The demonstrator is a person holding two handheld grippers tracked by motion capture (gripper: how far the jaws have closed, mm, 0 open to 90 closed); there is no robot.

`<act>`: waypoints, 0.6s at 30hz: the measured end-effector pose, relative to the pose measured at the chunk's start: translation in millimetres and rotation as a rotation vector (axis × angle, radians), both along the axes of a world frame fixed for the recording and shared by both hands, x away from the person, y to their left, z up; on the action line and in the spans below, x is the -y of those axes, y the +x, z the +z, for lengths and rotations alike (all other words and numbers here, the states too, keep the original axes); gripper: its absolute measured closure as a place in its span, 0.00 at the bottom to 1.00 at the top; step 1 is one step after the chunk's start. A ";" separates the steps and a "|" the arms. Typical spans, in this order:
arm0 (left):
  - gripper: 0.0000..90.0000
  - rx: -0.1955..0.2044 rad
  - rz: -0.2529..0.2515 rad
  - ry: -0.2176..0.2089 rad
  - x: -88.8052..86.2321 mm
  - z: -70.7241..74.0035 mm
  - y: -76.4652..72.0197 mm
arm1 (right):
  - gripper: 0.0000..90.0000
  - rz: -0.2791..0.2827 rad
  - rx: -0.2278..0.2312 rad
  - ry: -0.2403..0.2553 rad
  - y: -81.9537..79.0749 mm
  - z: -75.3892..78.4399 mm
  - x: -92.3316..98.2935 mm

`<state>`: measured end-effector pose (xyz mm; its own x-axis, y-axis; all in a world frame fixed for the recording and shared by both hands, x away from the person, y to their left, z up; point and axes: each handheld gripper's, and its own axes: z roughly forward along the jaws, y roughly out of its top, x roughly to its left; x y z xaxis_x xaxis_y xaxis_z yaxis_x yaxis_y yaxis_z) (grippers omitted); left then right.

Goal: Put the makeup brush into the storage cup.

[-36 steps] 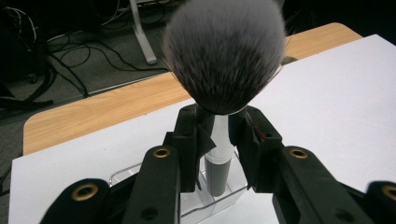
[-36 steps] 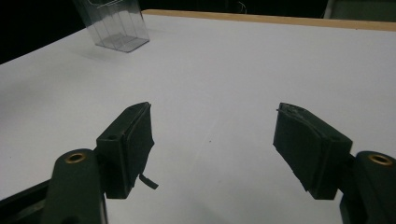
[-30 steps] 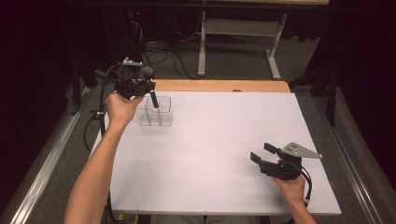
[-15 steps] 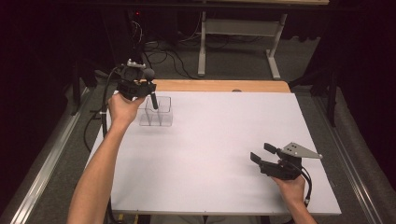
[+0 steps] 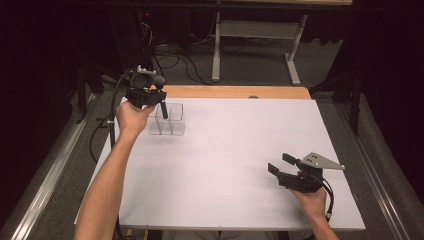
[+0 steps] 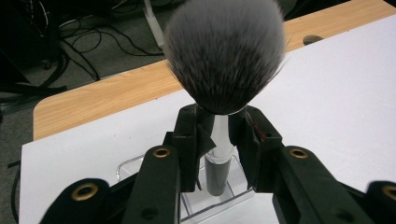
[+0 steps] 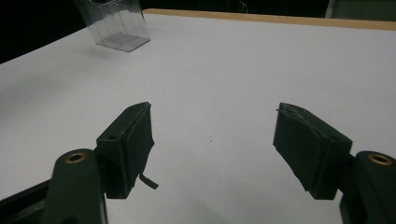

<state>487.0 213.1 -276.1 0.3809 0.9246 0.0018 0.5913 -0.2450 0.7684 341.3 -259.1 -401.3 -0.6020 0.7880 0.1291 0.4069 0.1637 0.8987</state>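
My left gripper is shut on a makeup brush at the table's back left. In the left gripper view the jaws of this gripper clamp the brush's white ferrule just under the grey bristle head, which points up. The dark handle hangs down into a clear divided container, whose rim lies right below. My right gripper rests low over the table's front right, open with nothing between its pads. The clear container stands far off in the right gripper view.
The white tabletop has a wooden strip along its far edge. Beyond it are a metal table leg frame and cables on the dark floor. A metal rail runs along the left side.
The left gripper has eased the brush slightly lower at the container. The right gripper has not moved.
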 end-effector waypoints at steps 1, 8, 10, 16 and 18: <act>0.78 -0.001 0.000 0.001 0.1 -0.3 0.1 | 0.33 0.000 0.001 0.000 0.1 0.0 -0.1; 0.78 -0.008 0.002 0.003 0.1 -3.2 1.8 | 0.33 0.000 0.000 -0.001 0.0 -0.1 0.0; 0.78 -0.012 0.003 0.004 0.2 -3.8 2.3 | 0.33 0.000 0.001 0.001 0.0 0.0 0.1; 0.78 -0.016 -0.003 0.010 2.1 -5.7 2.5 | 0.33 0.002 0.001 0.000 -0.3 0.0 -0.9; 0.78 -0.020 -0.002 0.013 2.1 -6.3 3.2 | 0.33 0.004 0.000 -0.001 -0.1 -0.1 -0.7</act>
